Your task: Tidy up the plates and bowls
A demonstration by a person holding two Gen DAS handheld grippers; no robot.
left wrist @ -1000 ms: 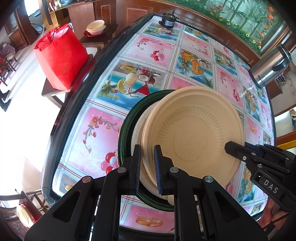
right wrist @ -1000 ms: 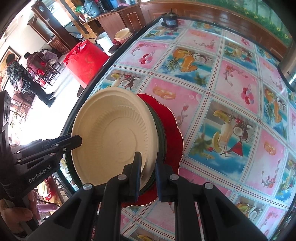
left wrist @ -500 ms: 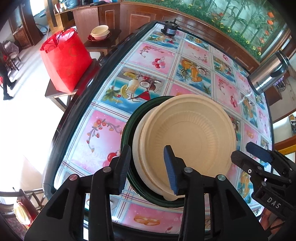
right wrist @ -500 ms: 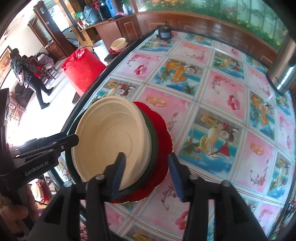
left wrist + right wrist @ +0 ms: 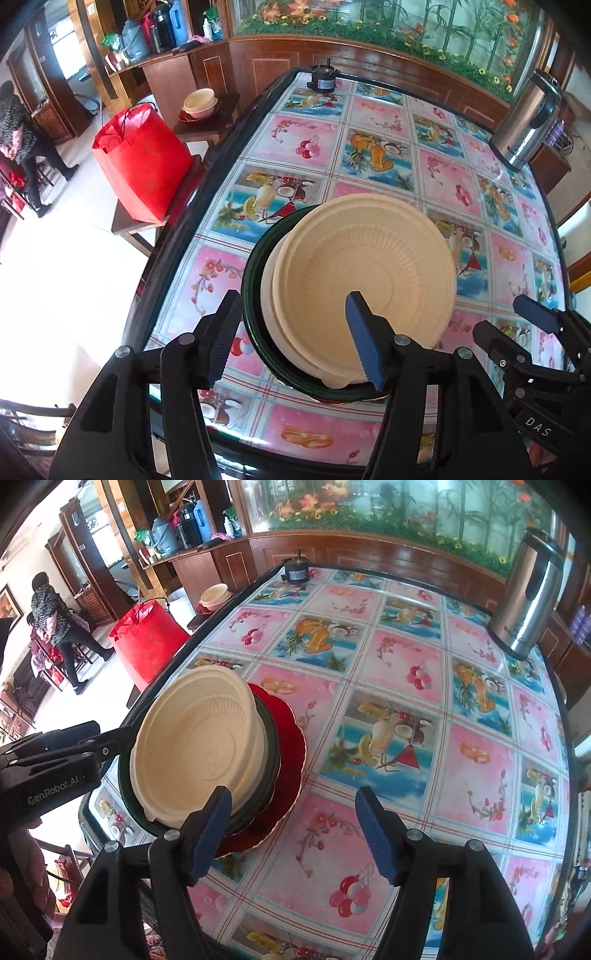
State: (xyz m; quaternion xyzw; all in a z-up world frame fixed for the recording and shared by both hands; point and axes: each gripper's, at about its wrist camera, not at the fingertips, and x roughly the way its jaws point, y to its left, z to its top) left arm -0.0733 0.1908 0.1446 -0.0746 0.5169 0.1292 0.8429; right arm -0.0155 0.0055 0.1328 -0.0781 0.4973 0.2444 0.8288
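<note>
A stack of beige paper bowls (image 5: 362, 269) rests in a dark green plate (image 5: 251, 291), which sits on a red plate (image 5: 291, 753) near the table's front left edge. My left gripper (image 5: 293, 299) hovers over the stack's near rim. Its jaws are opening and its pads touch nothing. My right gripper (image 5: 293, 794) hangs just right of the stack, above the red plate's edge. Its jaws are also opening, with nothing pressed between them. Each gripper shows in the other's view: the right gripper (image 5: 532, 314) and the left gripper (image 5: 110, 738).
A steel kettle (image 5: 528, 122) stands at the table's far right and a small black motor (image 5: 323, 79) at the far edge. Beside the table are a red bag (image 5: 142, 166) on a stool and bowls (image 5: 199, 103) on a side table. A person (image 5: 55, 620) stands far left.
Both grippers were shut on the top beige bowl's rim. They have opened, let it go onto the stack, and drawn back and up.
</note>
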